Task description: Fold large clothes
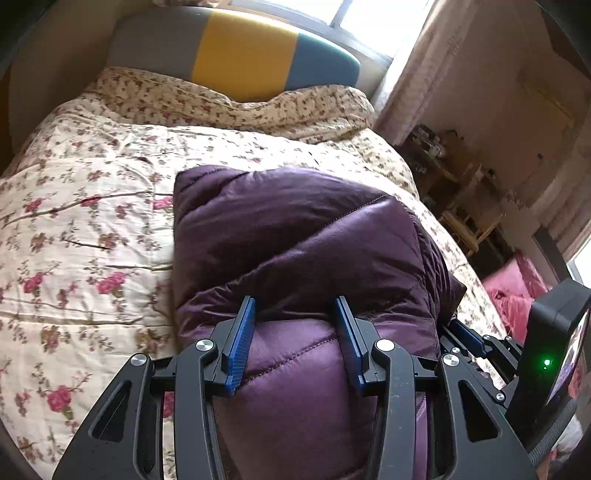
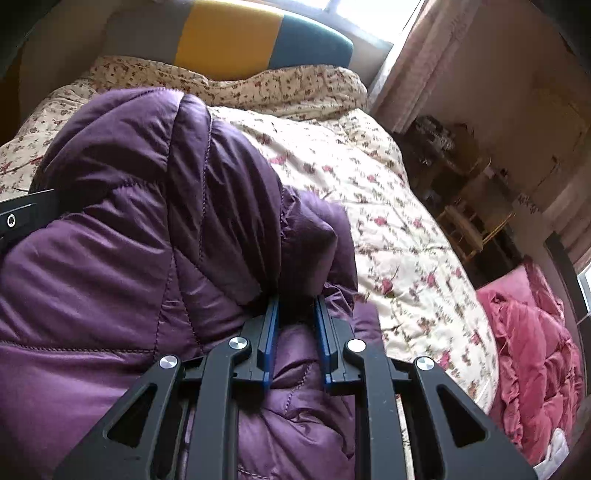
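Item, nearest the lens: left gripper (image 1: 297,317), black frame with blue pads, jaws partly apart with a thick roll of purple quilted jacket (image 1: 295,236) bulging between them; the pads press into the padding on both sides, so it has hold of the fabric.

Item: right gripper (image 2: 295,317), same make, jaws drawn narrow and pinching a bunched fold of the same jacket (image 2: 147,229) at its right-hand edge.

Item: the jacket itself, a puffy down garment, lies on the floral quilt (image 1: 85,229) towards the near side of the bed, already gathered into a compact, doubled-over bundle. Judged state of the task: well along. The body appears folded at least once; what seems left is to lay the held layer flat and release. Sleeves and hem are hidden within the bundle, so neatness cannot be told.

Item, beyond: striped headboard (image 1: 240,51) in grey, yellow and teal, under a bright window (image 1: 373,22). A pink quilted garment (image 2: 532,362) lies off the bed's right edge, seemingly unfolded.
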The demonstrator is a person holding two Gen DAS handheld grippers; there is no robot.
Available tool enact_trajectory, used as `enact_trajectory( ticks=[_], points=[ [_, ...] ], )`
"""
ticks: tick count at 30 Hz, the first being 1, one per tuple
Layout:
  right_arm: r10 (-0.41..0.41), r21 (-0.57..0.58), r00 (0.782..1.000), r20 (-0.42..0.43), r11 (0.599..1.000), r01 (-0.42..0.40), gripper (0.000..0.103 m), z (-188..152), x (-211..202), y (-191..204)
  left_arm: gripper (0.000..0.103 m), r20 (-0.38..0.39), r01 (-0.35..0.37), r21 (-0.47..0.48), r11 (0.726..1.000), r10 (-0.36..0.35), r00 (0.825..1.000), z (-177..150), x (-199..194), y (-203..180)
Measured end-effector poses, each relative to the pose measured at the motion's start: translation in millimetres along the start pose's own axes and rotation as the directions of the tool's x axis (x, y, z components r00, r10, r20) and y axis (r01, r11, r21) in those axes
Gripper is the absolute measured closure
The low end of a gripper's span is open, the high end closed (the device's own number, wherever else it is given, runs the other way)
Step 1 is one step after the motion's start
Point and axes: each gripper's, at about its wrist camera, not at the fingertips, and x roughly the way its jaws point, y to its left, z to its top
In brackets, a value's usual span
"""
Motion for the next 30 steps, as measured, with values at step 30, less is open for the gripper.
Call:
enact_trajectory(
  ticks=[30],
  points=[
    [0.088,0.147,0.995,0.036,0.985,-0.093,0.049,-13.7,-2.2,-40.9,0.042,0.036,-0.091,0.103,0.990,0.088,0.995,-16.6,-8.6,-20.4]
  ],
)
